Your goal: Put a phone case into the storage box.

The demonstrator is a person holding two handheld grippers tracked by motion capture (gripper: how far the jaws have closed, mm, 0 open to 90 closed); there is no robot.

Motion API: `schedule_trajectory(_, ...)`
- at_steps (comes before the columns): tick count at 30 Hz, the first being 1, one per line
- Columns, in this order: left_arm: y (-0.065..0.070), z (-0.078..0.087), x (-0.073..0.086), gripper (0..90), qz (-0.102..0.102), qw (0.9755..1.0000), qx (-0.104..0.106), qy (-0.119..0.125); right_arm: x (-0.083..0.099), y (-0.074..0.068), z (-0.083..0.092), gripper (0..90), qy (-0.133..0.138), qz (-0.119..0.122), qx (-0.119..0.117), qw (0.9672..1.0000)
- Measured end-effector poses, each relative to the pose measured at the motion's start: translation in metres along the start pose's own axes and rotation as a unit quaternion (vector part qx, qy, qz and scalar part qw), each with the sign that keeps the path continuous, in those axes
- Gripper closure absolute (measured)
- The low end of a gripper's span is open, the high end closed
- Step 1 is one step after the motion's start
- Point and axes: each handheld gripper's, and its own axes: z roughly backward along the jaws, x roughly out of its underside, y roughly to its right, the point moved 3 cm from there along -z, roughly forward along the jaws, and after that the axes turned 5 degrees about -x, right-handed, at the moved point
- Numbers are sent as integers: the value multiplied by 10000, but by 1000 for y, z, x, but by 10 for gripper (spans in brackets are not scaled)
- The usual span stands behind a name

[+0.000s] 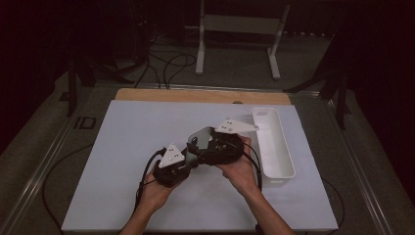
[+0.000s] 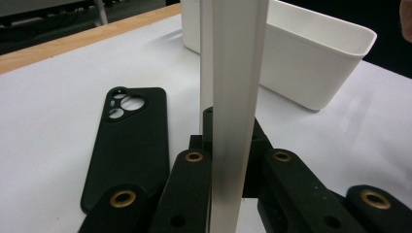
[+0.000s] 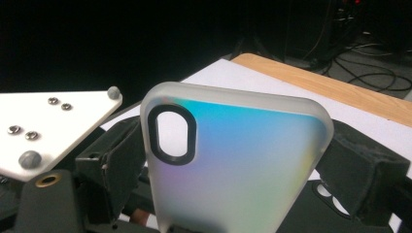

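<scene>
Left tool (image 2: 228,194) clamping frosted phone case (image 2: 233,97), right tool's (image 3: 233,213) state unclear, black case (image 2: 128,141), white bin (image 2: 311,63) beside

frosted phone case (image 3: 233,170) shimmers blue, purple and yellow; second phone case (image 2: 128,141) black; bin (image 2: 311,63) white; surface (image 1: 127,147) pale.

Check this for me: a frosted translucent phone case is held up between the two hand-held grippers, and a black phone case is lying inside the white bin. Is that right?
Not quite. The black phone case lies flat on the white table surface, outside the white bin, as the left gripper view shows. The rest stands: the frosted translucent phone case is held up between the left hand-held gripper and the right hand-held gripper.
</scene>
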Motion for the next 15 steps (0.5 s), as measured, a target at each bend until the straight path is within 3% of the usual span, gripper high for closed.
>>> schedule_trajectory(15,6,-6,3,839,-84,9999,-79,-108,2,-7,-9,165,-40,262,165,9995)
